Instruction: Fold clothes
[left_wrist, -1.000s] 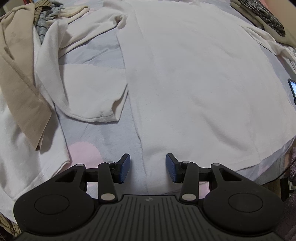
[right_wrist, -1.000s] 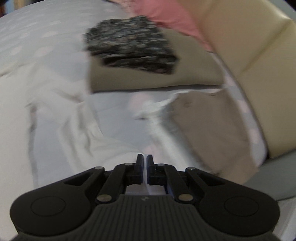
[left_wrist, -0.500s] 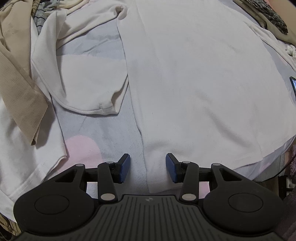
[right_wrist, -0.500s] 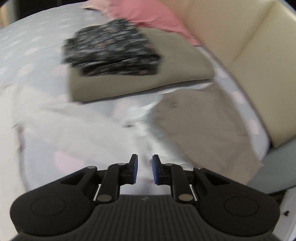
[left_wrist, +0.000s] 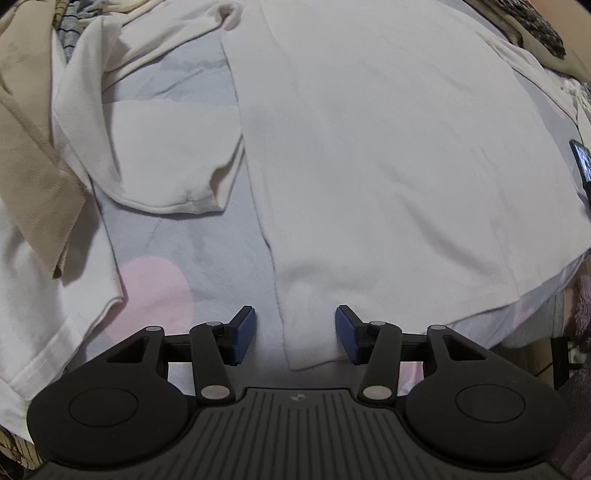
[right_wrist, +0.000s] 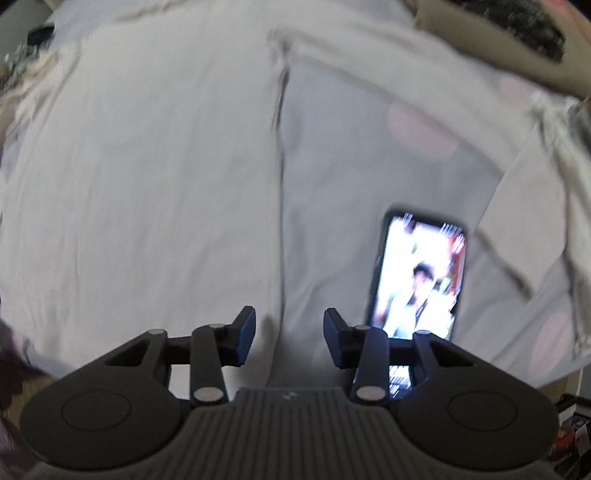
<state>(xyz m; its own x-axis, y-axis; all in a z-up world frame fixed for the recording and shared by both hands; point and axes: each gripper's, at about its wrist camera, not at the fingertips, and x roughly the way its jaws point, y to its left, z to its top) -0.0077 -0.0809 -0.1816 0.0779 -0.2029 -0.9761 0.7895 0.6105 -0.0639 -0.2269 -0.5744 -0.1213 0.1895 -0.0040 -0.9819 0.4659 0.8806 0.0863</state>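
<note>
- Fabric of a white T-shirt (left_wrist: 388, 147) lay spread flat across the bed, filling most of the left wrist view.
- The left gripper (left_wrist: 294, 334) hovered at the shirt's near left corner with its blue-padded fingers (left_wrist: 243, 334) spread apart and gripping nothing; the corner of the hem lay between them, nearer the right pad.
- The shirt's left sleeve (left_wrist: 166, 162) lay out to the side, its cuff pointing back toward the gripper.
- The right gripper (right_wrist: 289, 339) was likewise spread wide with nothing held, poised over the shirt's right side edge (right_wrist: 279, 184), which ran away from the gap between its fingers; that view was blurred.
- A phone (right_wrist: 419, 280) with a lit screen lay on the sheet just right of the right gripper, apart from the shirt's edge and partly behind the right finger.
- The bedsheet (left_wrist: 177, 258) was pale grey-blue with soft pink spots.
- A beige ribbed garment (left_wrist: 33, 166) and another white garment (left_wrist: 48, 314) lay at the left of the bed, the beige one draped over the white.
- A folded dark speckled piece (left_wrist: 532, 26) sat on an olive folded piece (right_wrist: 491, 55) at the far right corner.
</note>
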